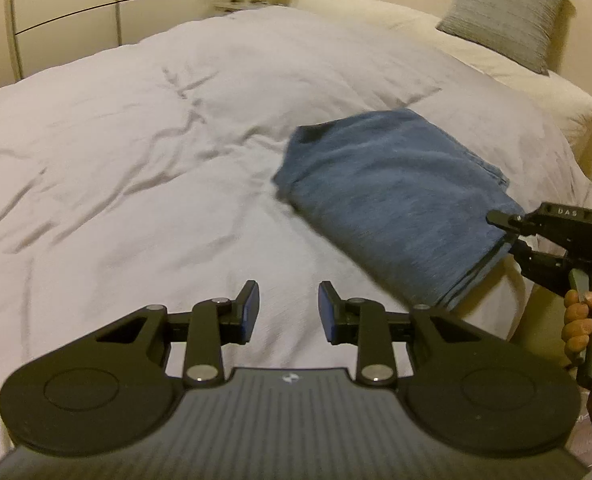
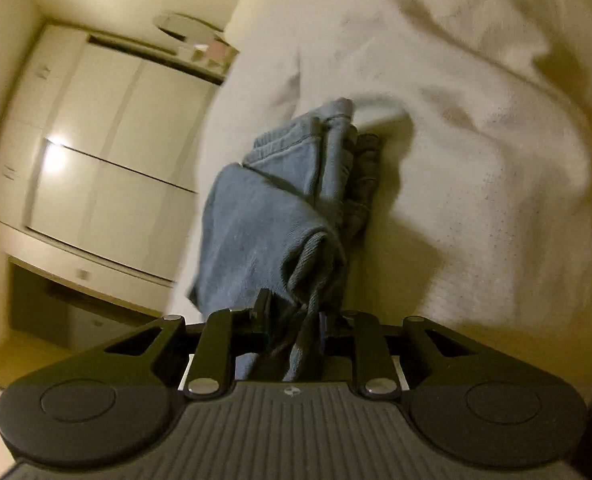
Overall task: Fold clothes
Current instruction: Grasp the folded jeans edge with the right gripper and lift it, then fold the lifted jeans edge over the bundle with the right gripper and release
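Two grippers are at work over a wide bed (image 1: 175, 128) under a rumpled white duvet. On the left, the left gripper (image 1: 289, 312) hangs above bare duvet near the bed's near edge, its blue-padded fingers (image 1: 251, 310) parted with nothing between them. To its right lies the folded blue terry-cloth garment (image 1: 384, 200), a thick rectangular bundle on the right half of the bed, well short of the grey ribbed pillow (image 1: 504, 12) at the far right. The right gripper (image 1: 510, 234), held by a hand (image 1: 582, 316), is clamped on the bundle's near right edge; its own view shows stacked layers bunched between the jaws.

The fold looks nearly finished, so the step seems to be shifting or turning the bundle. Keep the whole stack pinched, since a loose layer could slide out. Move it low, and bring the free left gripper under or against the far left corner so the layers stay square.
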Available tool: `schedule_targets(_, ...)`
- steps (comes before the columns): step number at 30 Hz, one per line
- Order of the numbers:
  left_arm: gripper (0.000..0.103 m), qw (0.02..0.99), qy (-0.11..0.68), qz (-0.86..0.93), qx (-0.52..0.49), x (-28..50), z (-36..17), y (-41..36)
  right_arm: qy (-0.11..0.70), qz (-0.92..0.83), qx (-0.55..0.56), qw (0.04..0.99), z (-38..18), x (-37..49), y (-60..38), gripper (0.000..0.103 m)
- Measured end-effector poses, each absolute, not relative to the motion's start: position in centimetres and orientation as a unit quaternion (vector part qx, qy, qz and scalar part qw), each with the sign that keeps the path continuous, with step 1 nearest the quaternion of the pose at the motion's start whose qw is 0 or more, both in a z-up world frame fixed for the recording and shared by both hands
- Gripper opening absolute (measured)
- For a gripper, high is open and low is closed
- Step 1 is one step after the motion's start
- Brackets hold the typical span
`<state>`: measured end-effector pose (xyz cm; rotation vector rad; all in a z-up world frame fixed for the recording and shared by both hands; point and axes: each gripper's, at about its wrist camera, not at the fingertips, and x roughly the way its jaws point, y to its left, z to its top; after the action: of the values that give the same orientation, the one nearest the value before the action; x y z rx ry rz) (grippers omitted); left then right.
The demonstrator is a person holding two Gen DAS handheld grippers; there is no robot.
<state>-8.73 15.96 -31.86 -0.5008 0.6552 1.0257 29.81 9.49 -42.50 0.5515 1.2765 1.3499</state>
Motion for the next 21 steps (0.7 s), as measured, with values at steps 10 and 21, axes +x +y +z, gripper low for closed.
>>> schedule_targets(10,0.027,0.797,0.312,0.463,-0.229,-4.8,-32.7,17.3,0.326,0.683,0.051,0.651,-33.5,26.8,10.7,0.015)
schedule_targets(21,0.027,0.816,0.308,0.437,-0.218,-1.6,-33.4,19.8,0.404,0.623,0.111,0.66,-38.1,34.0,13.0,0.013)
